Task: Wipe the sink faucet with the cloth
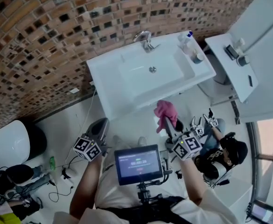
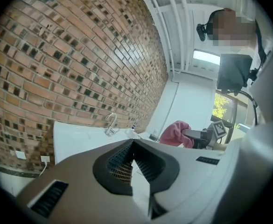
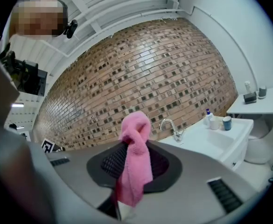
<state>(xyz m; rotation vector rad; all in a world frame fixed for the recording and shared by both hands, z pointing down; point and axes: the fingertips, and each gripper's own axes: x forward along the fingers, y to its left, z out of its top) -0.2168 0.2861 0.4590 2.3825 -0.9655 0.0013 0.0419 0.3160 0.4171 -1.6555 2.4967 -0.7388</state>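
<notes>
My right claw (image 3: 135, 149) pinches the pink cloth (image 3: 137, 174) by one fold, well short of the faucet (image 1: 145, 40) at the sink's (image 1: 100, 76) back edge, my left claw (image 2: 132, 143) pressed together, empty; hard rubbing there could tug the cloth free.

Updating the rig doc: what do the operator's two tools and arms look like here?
The left tool and right tool both have smooth grey-beige shells with slotted vents and a dark recess holding black ribbed pads. Each carries a cube of black-and-white square markers. I can't make out any cables on them. The person wears a white short-sleeved top, and the forearms are bare.
</notes>
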